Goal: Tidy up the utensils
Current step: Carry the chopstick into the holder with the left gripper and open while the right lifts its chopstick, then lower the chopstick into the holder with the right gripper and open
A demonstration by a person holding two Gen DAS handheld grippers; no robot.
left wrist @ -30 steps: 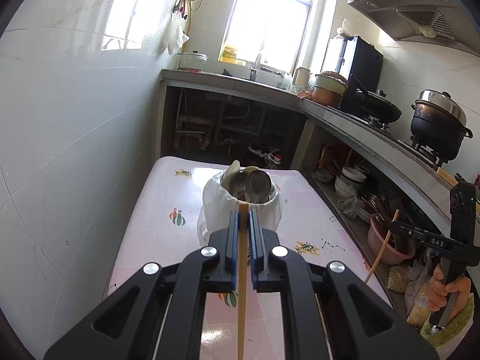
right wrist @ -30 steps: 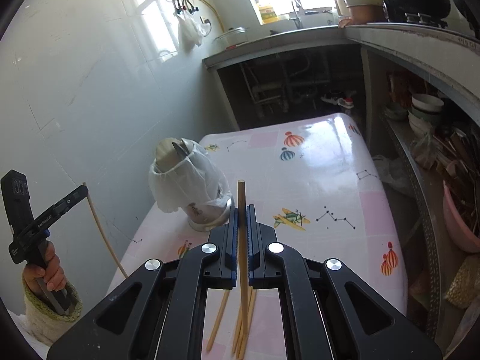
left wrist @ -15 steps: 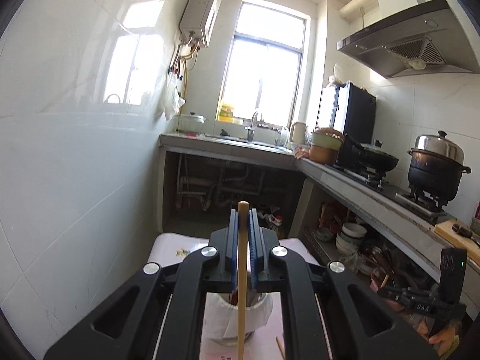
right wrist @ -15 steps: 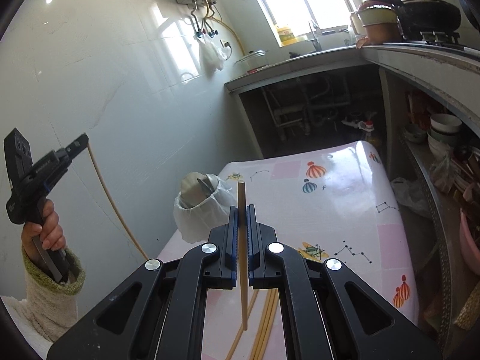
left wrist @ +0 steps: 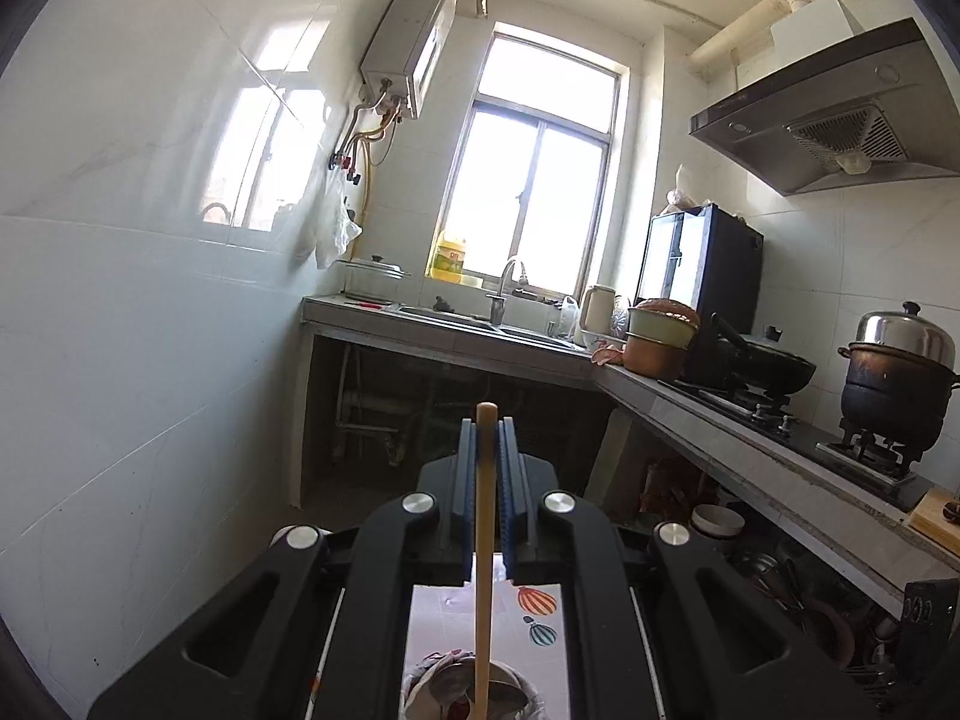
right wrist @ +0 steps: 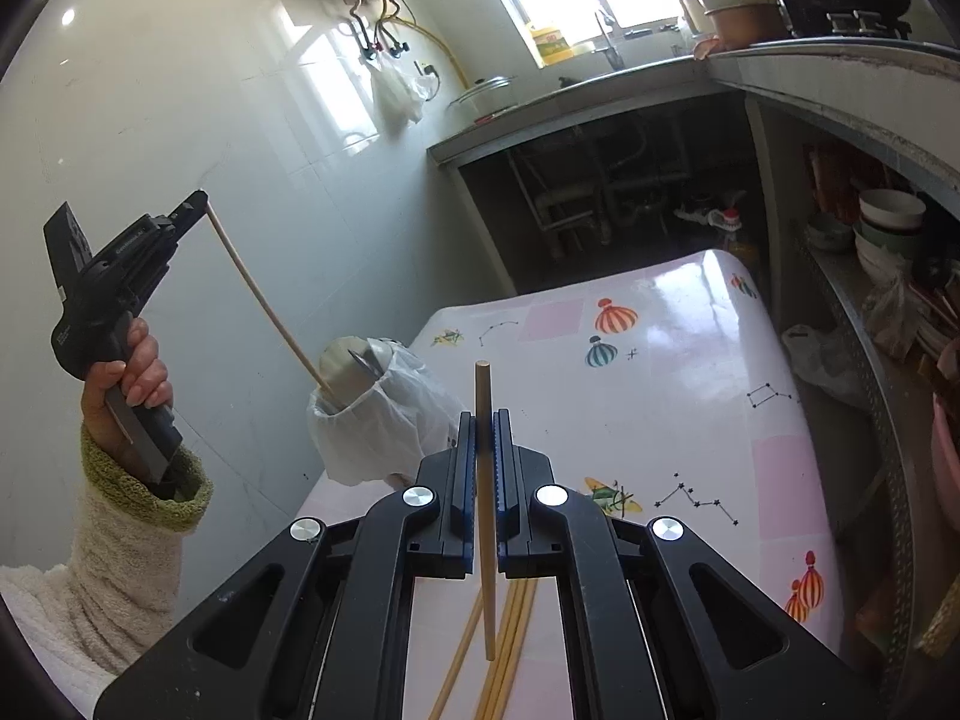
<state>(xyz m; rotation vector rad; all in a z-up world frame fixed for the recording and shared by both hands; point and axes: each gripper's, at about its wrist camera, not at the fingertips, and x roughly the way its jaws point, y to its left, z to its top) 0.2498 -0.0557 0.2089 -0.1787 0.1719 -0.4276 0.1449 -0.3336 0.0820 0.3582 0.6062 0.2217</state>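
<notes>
We see a water heater (left wrist: 411, 42) high beside the window (left wrist: 534, 192), a yellow bottle (left wrist: 449, 255) on its sill, and what may be a steamer pot (left wrist: 897, 378) on the stove (left wrist: 798, 426).

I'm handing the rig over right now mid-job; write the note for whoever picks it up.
Left gripper: shut on a wooden chopstick, raised, its lower tip at the mouth of the white bag-lined utensil holder.
Right gripper: shut on a second wooden chopstick, held above the balloon-print table.
Holder: metal spoons already inside.
Left: seat both held chopsticks, then collect the loose wooden chopsticks lying on the table below the right gripper.
</notes>
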